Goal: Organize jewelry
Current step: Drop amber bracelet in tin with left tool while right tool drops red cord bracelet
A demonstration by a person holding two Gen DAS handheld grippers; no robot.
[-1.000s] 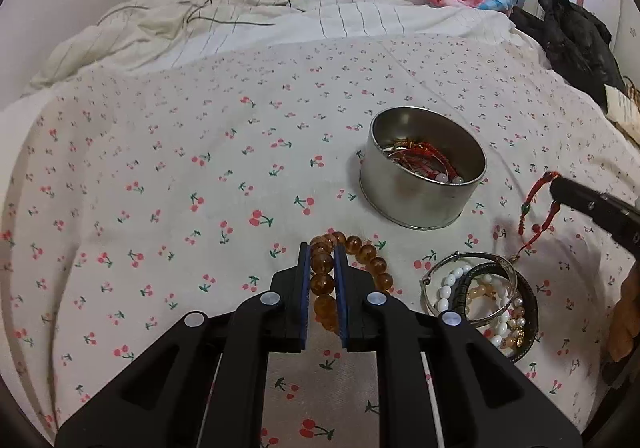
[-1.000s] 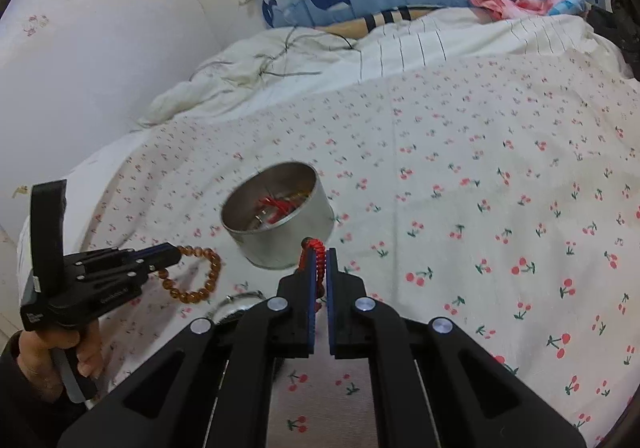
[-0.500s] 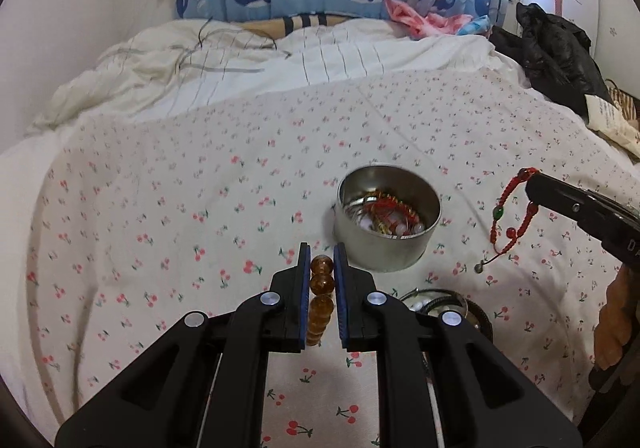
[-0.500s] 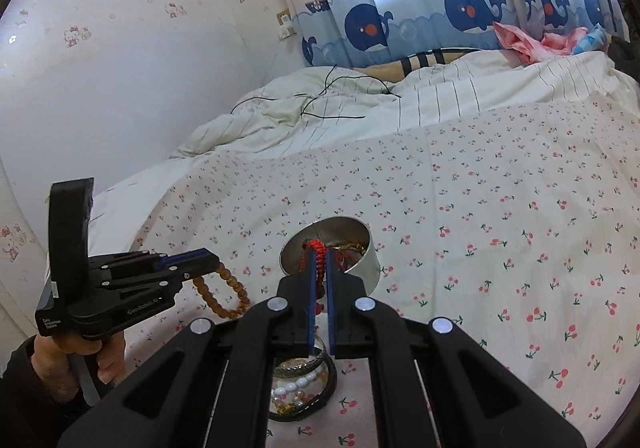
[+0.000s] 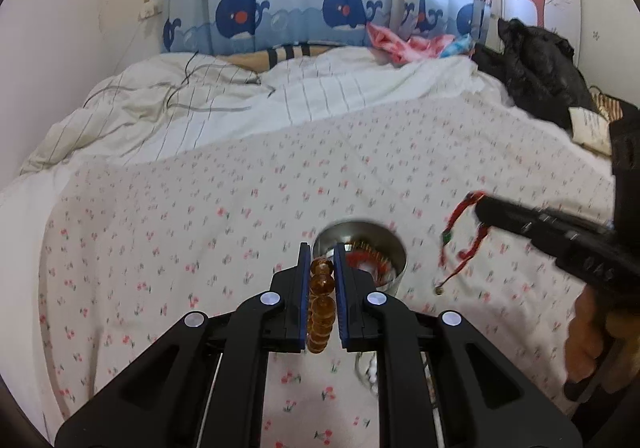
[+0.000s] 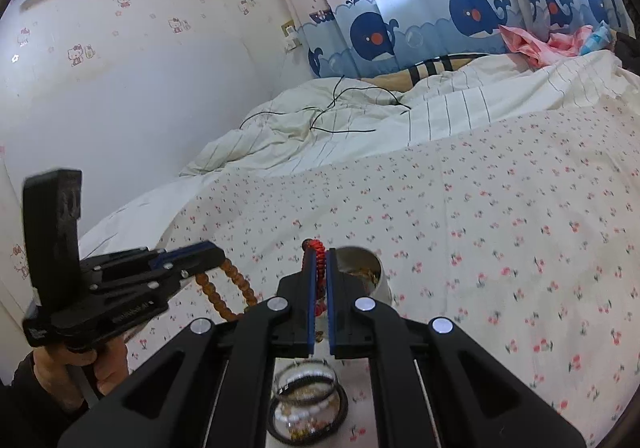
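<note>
My left gripper (image 5: 322,254) is shut on an amber bead bracelet (image 5: 320,300), held in the air above the bed; from the right wrist view the same bracelet (image 6: 224,292) hangs as a loop from the left gripper (image 6: 216,254). My right gripper (image 6: 319,254) is shut on a red braided cord bracelet (image 6: 317,248); in the left wrist view this red bracelet (image 5: 464,236) dangles from the right gripper (image 5: 482,206). A round metal tin (image 5: 360,248) with jewelry inside stands on the cherry-print sheet just beyond both sets of fingertips, partly hidden by them.
A pile of bangles and a pearl bracelet (image 6: 308,400) lies on the sheet below my right gripper. A rumpled striped duvet (image 5: 200,104) with a black cable covers the far bed. Black clothing (image 5: 536,68) sits at the far right. A person's hands (image 5: 588,344) hold the handles.
Both grippers have risen off the sheet with their bracelets. The amber bracelet now hangs free. The tin and the jewelry pile appear lower and smaller in both views.
</note>
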